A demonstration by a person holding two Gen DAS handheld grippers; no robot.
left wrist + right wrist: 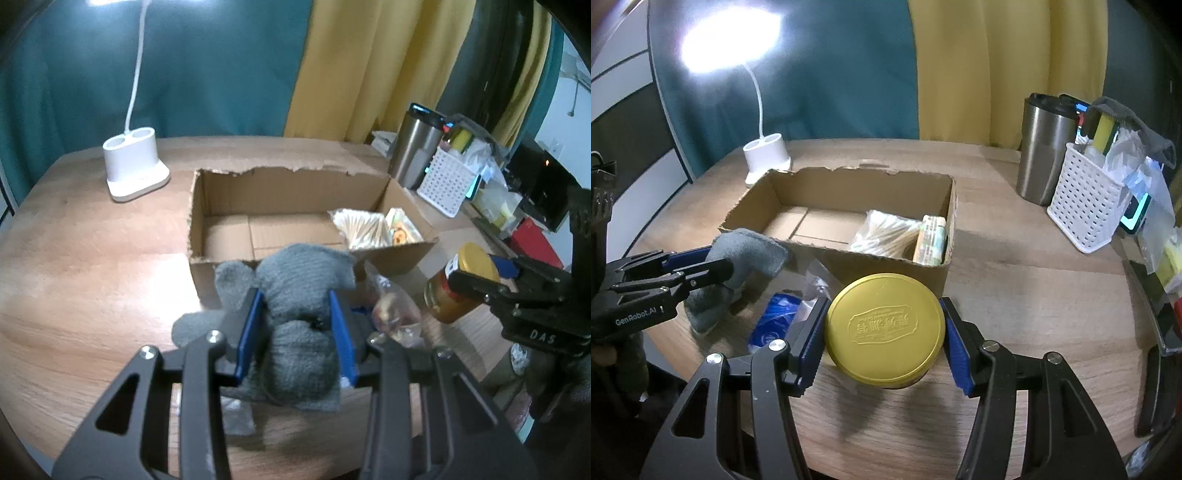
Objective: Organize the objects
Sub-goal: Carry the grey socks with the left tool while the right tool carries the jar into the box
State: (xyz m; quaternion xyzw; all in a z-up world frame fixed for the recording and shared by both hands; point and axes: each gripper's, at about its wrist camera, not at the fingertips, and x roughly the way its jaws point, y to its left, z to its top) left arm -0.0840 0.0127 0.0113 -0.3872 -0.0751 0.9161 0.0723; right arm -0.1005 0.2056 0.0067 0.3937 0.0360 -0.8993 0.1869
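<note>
A grey knitted cloth (299,280) hangs bunched between the blue pads of my left gripper (295,299), which is shut on it just in front of the open cardboard box (280,184). In the right wrist view the same cloth (753,254) and left gripper (713,266) show at the left. My right gripper (884,306) is shut on the yellow lid of a glass jar (884,330) with amber contents (454,291), held above the table near the box's front right corner (849,262). The box holds a bag of cotton swabs (882,236) and a small pack (931,240).
A blue packet (775,325) and a clear plastic bag (391,310) lie on the wooden table in front of the box. A white lamp base (133,166) stands back left. A steel tumbler (1045,147) and a white perforated basket (1086,206) stand at the right.
</note>
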